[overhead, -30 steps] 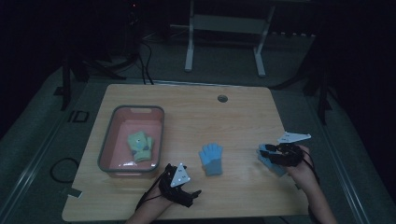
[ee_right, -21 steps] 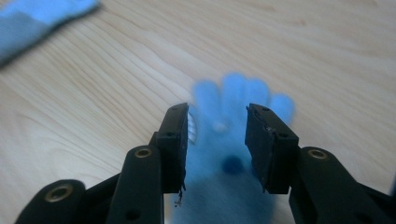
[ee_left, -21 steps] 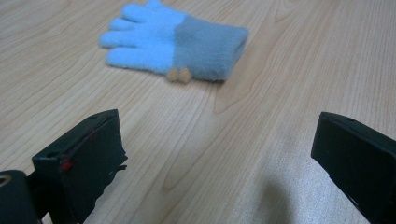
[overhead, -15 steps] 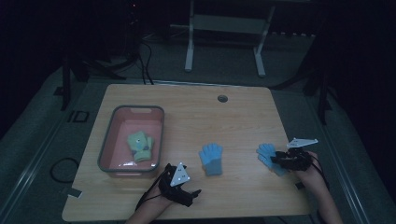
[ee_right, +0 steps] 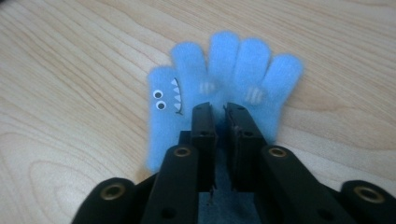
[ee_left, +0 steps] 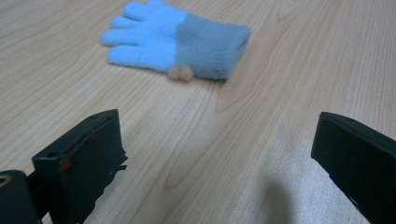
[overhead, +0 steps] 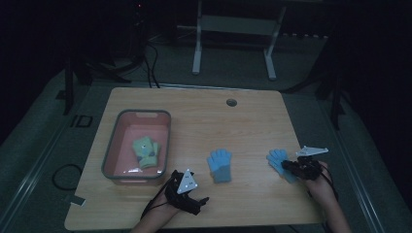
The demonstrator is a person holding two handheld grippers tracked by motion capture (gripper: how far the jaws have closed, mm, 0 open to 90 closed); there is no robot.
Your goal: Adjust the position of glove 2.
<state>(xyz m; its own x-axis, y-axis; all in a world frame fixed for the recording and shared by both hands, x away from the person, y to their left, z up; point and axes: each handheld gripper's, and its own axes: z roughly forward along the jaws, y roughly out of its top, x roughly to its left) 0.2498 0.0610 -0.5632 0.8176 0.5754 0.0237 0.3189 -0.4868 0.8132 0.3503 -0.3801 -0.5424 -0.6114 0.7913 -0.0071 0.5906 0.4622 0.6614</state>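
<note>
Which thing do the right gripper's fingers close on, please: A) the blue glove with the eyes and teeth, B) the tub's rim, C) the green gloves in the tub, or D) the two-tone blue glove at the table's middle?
A: in the right gripper view the right gripper has its fingers nearly together on the blue glove with the eyes and teeth, pinching its fabric against the table.

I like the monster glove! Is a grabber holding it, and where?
Yes. The right gripper has just closed its jaws, pinching the blue monster glove at the palm, below its fingers. The left gripper is open, holding nothing.
</note>
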